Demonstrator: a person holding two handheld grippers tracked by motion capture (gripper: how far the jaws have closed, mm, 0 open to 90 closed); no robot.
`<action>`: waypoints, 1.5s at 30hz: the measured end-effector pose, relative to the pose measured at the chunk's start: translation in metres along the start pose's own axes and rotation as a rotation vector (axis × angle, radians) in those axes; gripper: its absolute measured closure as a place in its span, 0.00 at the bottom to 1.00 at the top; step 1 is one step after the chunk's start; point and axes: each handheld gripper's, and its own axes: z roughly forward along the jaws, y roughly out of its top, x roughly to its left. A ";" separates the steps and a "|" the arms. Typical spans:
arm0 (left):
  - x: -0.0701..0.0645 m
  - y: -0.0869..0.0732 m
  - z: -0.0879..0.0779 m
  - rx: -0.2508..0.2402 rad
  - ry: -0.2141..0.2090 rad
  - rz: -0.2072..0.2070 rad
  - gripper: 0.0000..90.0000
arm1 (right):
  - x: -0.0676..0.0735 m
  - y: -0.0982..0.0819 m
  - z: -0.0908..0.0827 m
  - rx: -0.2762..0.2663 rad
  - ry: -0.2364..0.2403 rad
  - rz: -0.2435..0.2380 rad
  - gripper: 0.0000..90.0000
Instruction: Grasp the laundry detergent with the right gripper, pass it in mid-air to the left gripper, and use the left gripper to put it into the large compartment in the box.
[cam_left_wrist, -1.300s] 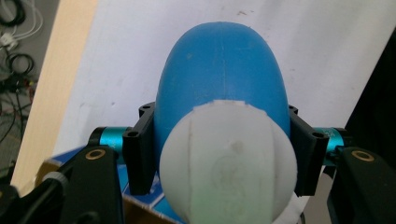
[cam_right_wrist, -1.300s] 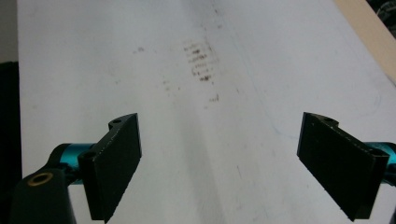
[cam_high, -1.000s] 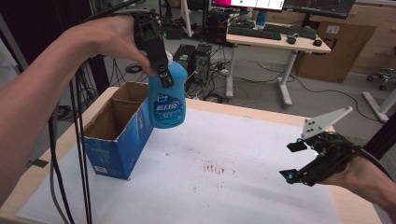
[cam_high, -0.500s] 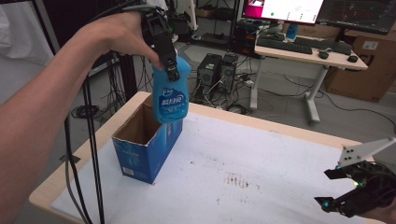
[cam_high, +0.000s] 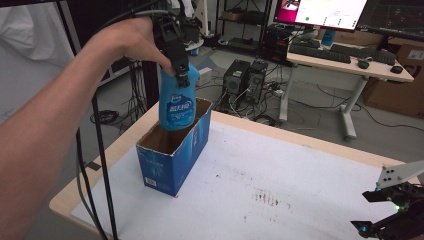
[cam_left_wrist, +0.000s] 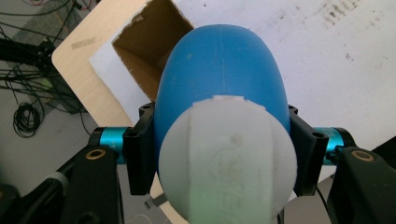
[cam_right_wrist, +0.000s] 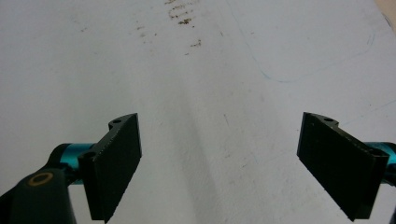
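Note:
A blue plastic bottle (cam_high: 176, 102) with a white cap hangs upright over the open top of a blue cardboard box (cam_high: 172, 150), its base at the rim. My left gripper (cam_high: 179, 64) is shut on the bottle's neck from above. In the left gripper view the white cap (cam_left_wrist: 227, 158) and blue body (cam_left_wrist: 219, 70) sit between the two jaws, with the box's brown inside (cam_left_wrist: 147, 49) below. My right gripper (cam_high: 387, 212) rests low at the table's right front edge. Its jaws stand wide open over the white sheet (cam_right_wrist: 196, 93) with nothing between them.
The box stands at the left of the white-covered table (cam_high: 280, 190), near its wooden left edge. Brown smudges (cam_high: 267, 197) mark the sheet in the middle. Black cables (cam_high: 100, 160) trail down from my left hand. Desks, computers and a monitor stand beyond the table.
My left gripper has carried the bottle leftward, from beside the box to over its open top. The right gripper has stayed at the right front edge.

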 end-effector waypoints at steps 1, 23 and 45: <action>0.000 -0.001 0.002 -0.001 0.000 -0.006 0.43 | 0.000 0.000 0.000 0.004 0.000 0.000 0.15; 0.011 -0.030 0.084 0.033 -0.084 0.079 0.43 | 0.000 -0.007 0.011 0.052 -0.005 0.002 0.15; 0.005 -0.045 0.136 0.048 -0.129 0.333 0.42 | 0.002 -0.015 0.021 0.083 0.003 0.008 0.15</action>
